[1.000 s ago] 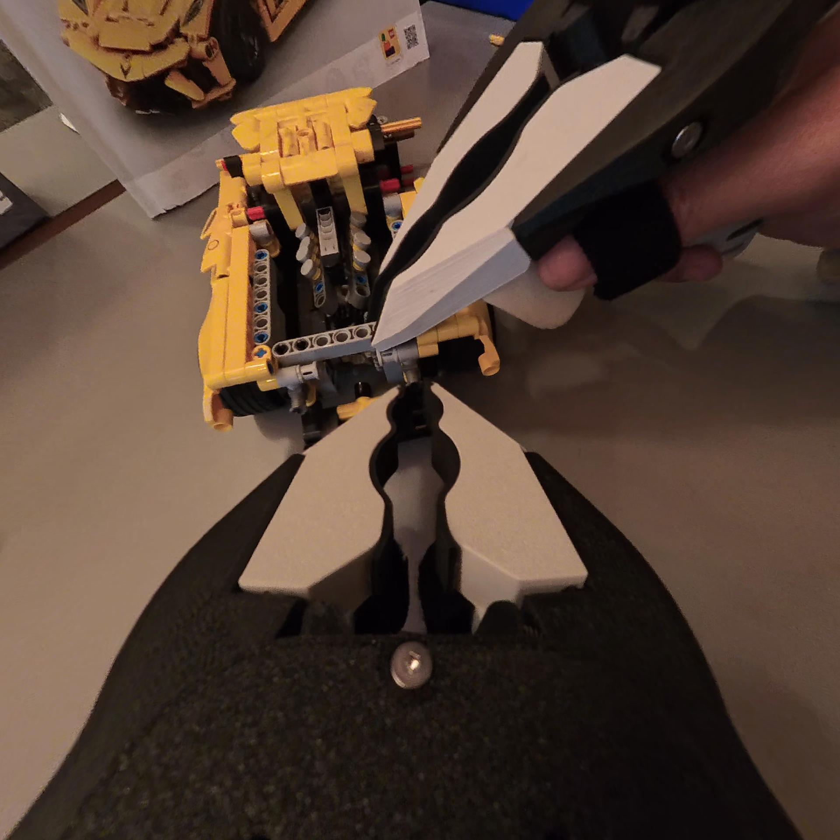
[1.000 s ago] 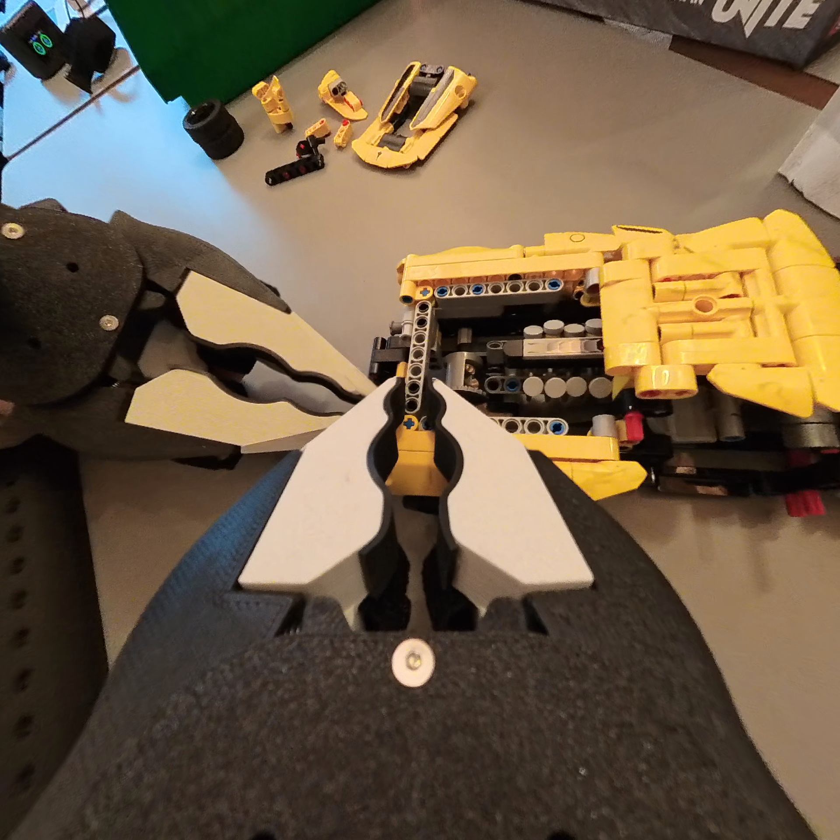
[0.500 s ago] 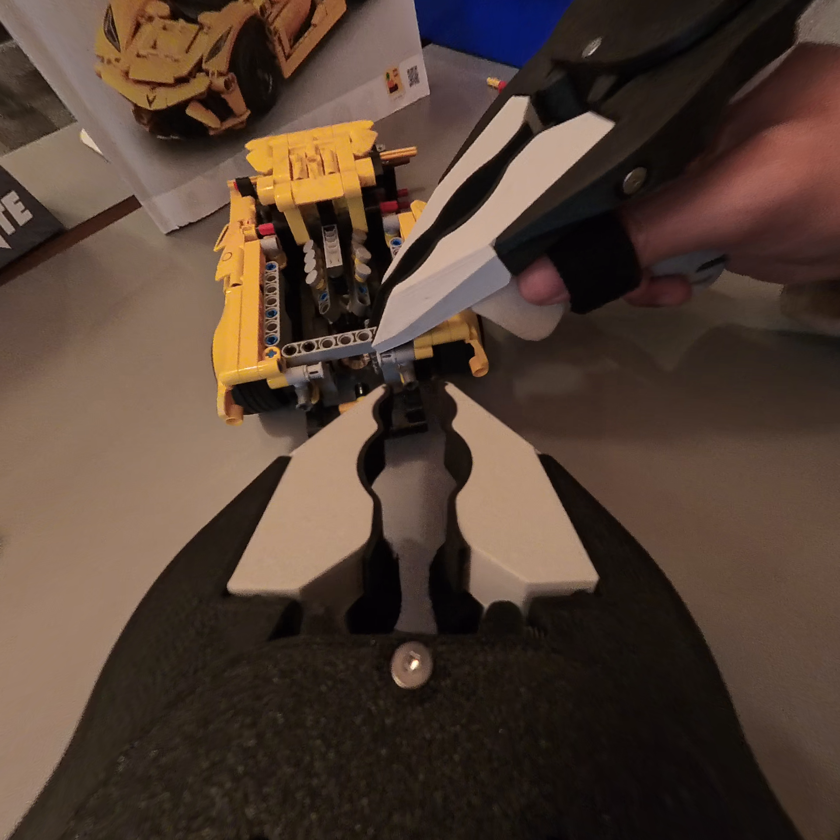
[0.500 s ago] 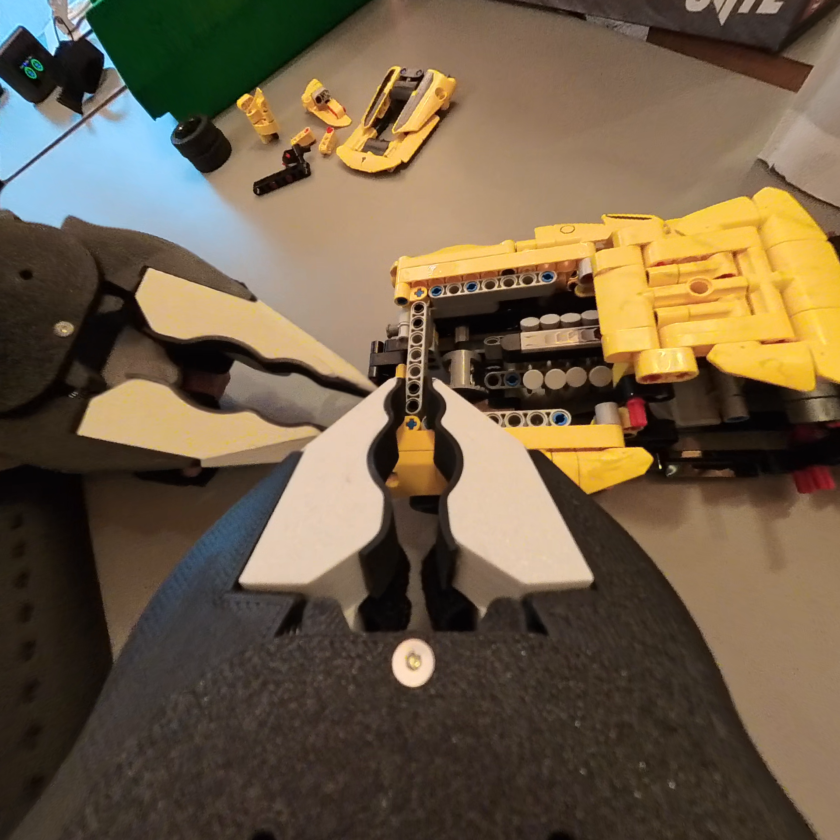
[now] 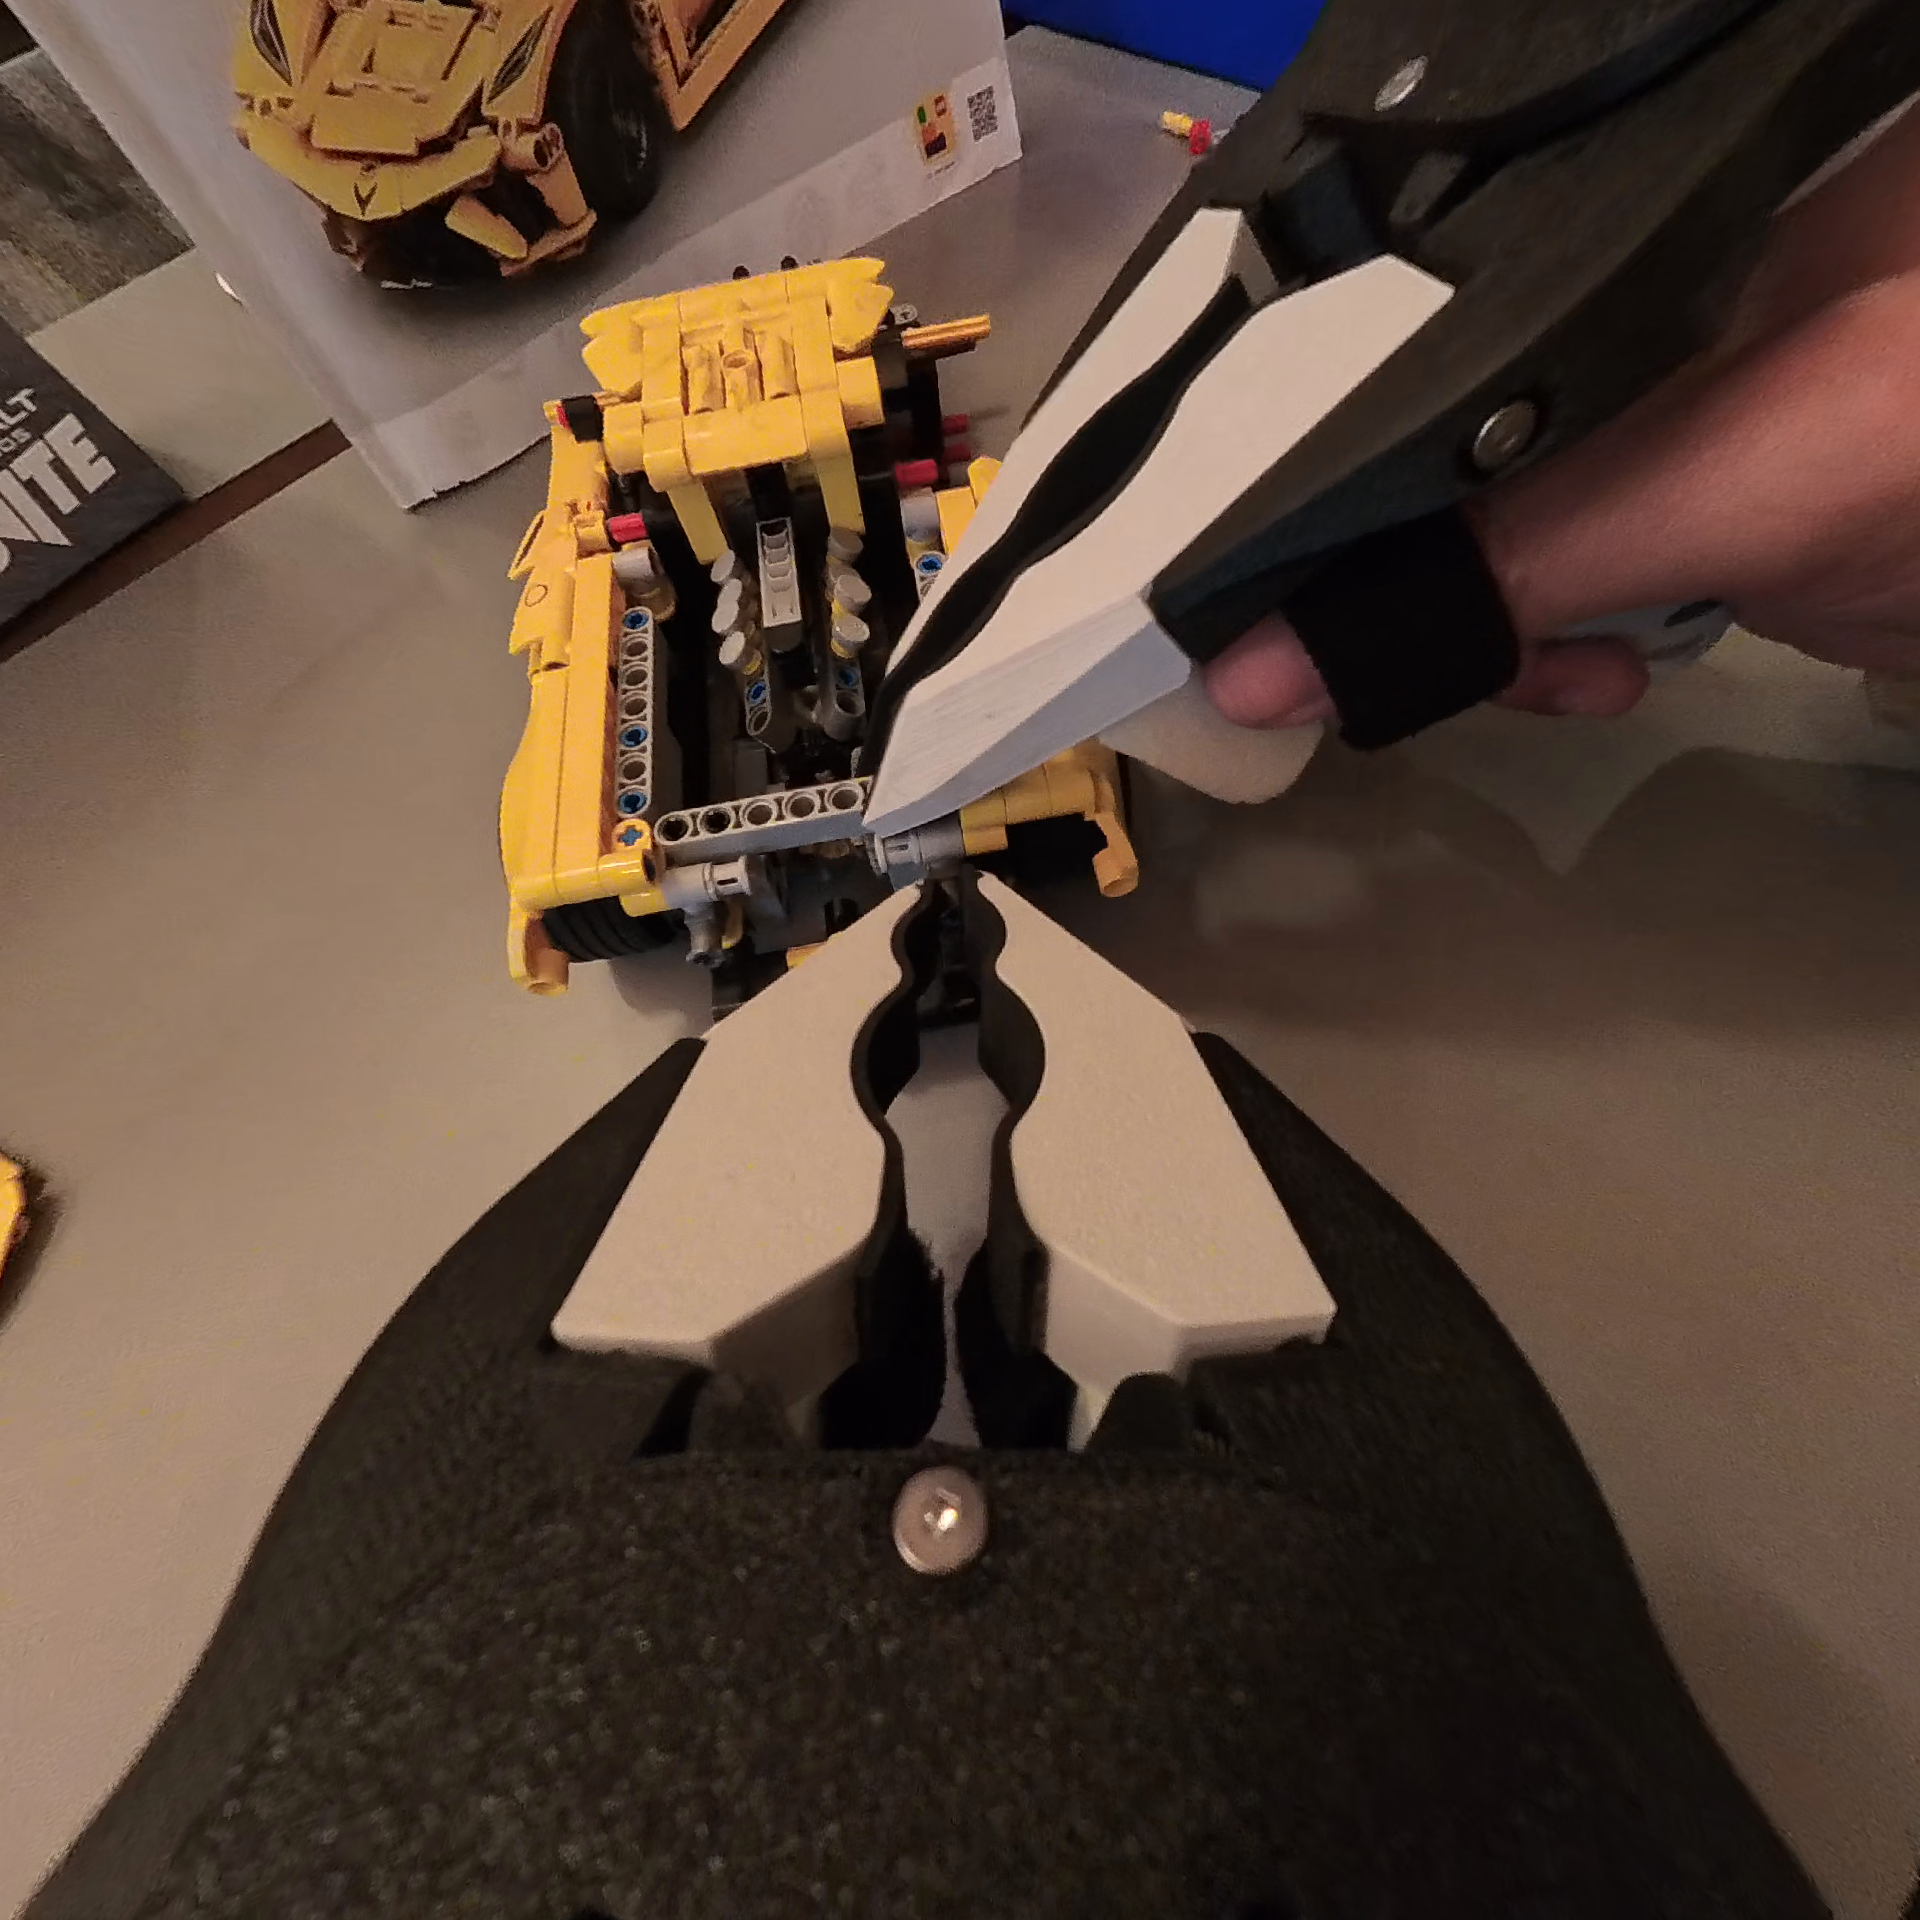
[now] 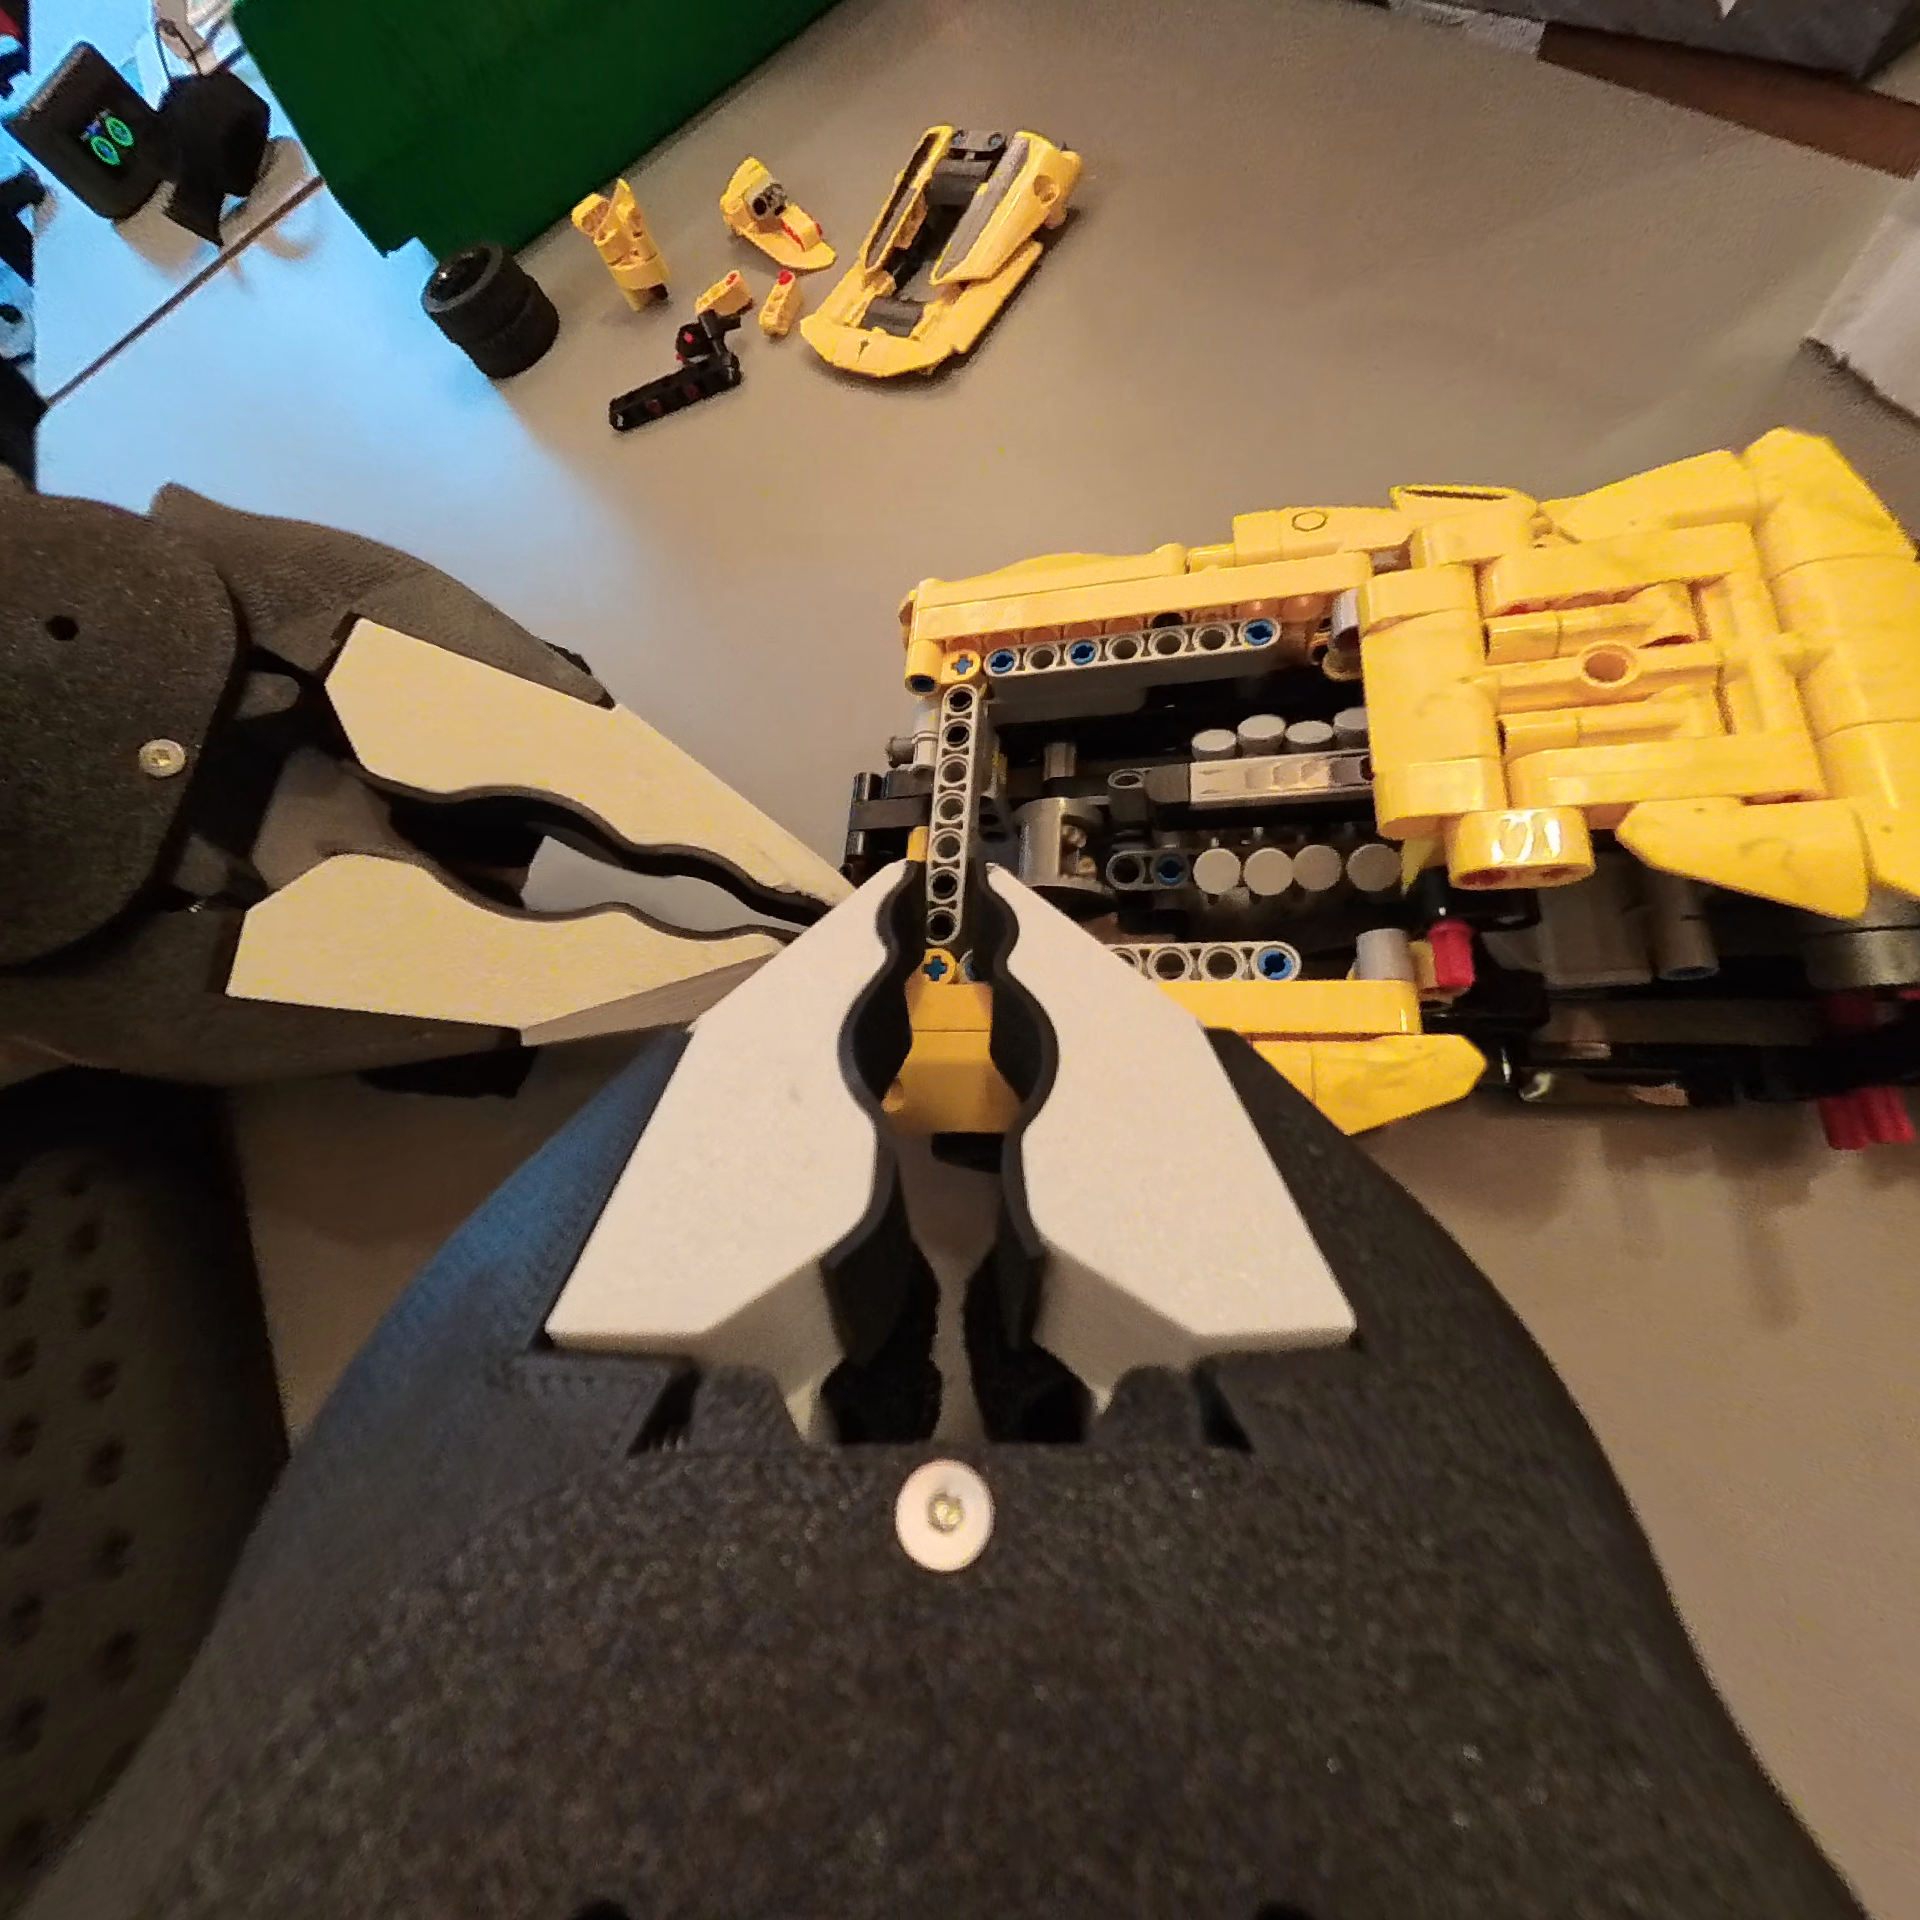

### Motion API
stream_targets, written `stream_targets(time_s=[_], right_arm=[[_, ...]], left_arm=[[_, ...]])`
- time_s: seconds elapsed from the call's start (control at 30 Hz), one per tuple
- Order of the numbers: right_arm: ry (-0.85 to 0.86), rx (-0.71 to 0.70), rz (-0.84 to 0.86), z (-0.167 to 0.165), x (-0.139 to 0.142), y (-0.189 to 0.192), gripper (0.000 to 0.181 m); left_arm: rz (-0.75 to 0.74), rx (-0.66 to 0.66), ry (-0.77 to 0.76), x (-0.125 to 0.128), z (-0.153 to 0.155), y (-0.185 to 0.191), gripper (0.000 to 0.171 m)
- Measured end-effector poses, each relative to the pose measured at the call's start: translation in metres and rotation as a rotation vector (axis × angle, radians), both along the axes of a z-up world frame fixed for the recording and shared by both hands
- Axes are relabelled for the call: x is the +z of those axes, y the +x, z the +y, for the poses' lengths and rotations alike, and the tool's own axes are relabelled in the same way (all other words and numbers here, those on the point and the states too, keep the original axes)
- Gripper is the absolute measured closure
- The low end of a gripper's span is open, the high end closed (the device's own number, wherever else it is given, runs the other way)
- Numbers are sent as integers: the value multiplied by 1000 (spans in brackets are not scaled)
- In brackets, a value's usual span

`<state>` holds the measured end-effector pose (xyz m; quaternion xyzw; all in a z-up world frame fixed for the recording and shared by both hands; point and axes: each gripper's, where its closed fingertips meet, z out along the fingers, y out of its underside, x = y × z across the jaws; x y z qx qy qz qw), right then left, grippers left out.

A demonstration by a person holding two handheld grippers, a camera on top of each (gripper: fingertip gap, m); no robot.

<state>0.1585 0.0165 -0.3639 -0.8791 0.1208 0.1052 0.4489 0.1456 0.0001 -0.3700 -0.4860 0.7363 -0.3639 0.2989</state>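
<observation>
A yellow brick-built car [image 5: 727, 582] with an open black and grey middle lies on the grey table; it also shows in the right wrist view [image 6: 1558, 727]. A grey beam with holes [image 5: 769, 808] spans its near end. My right gripper [image 6: 951, 883] is shut on this grey beam [image 6: 954, 800], above a yellow block. It enters the left wrist view [image 5: 878, 821] from the upper right, held by a hand [image 5: 1714, 540]. My left gripper [image 5: 949, 891] is nearly closed on a black frame part at the car's near end. It shows at the left of the right wrist view [image 6: 805, 920].
A white box picturing the car [image 5: 520, 156] stands behind the model, with a dark box [image 5: 62, 488] to its left. Loose parts lie far off: a yellow panel assembly [image 6: 935, 260], black tyres [image 6: 488, 307], small yellow pieces [image 6: 623, 244], a black beam [image 6: 675, 379]. A green box [image 6: 499, 94] stands behind them.
My left gripper's jaws widened slightly, then narrowed again on the black part. The left view drew back a little from the car. My right gripper stayed shut on the grey beam.
</observation>
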Motion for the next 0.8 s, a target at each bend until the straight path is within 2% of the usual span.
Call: stream_targets(time_s=[0.17, 0.27, 0.3, 0.37, 0.47, 0.5, 0.53, 0.57, 0.63, 0.67, 0.7, 0.8], right_arm=[[-10, -12, 2, 3, 0, -8, 174], [-32, -121, -123, -6, -1, 19, 174], [-27, -141, -76, -8, 0, 24, 175], [-3, -76, 14, -4, 0, 10, 175], [-12, -25, 12, 0, 0, -9, 175], [-14, -36, 5, 0, 0, -8, 175], [-14, -40, -2, 0, 0, -7, 175], [-14, -42, 1, 0, 0, -7, 175], [-20, -42, 2, 0, 0, -8, 175], [-21, -40, 3, 1, 0, -10, 175], [-20, -39, 7, 1, 0, -11, 175], [-21, -48, -2, 0, 0, -10, 175]], left_arm=[[-10, 15, 43, 1, 4, -10, 170], [51, -16, 22, -9, -1, -24, 171], [60, -15, 27, -13, 0, -28, 171], [1, -6, 47, -4, 5, -23, 171], [-31, -20, 0, 3, 1, -16, 171], [-24, -17, -9, 1, 0, -15, 169], [-18, -10, -7, -1, 0, -14, 156], [-7, -2, 2, -4, 0, -13, 151], [-2, 2, 4, -5, -2, -10, 150], [-11, 4, 5, -4, -2, -8, 152], [-18, 3, 10, -3, -2, -6, 162], [-6, 3, 10, -4, -1, -5, 166]])
